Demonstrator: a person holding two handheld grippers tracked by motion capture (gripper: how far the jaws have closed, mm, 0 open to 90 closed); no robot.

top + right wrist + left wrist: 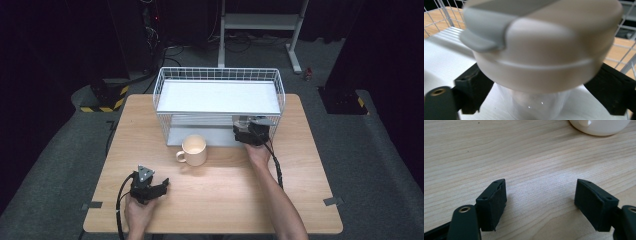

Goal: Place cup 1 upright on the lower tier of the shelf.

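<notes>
The right hand-held gripper (541, 97) stands wide around a clear bottle (536, 105) with a beige lid (544, 50), pads not pressing, on the lower shelf (210, 136) of the wire rack (165, 87), at 1 o'clock from the mug (194, 149). Pulling back carelessly, a jaw may catch the lid and tip the bottle. The left hand-held gripper (540, 202) hovers wide and empty over the worktop (499, 152).

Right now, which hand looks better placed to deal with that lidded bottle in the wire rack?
The right gripper: its open jaws already flank the bottle on the wire rack. The left gripper rests open on the table, nearer the mug.
</notes>
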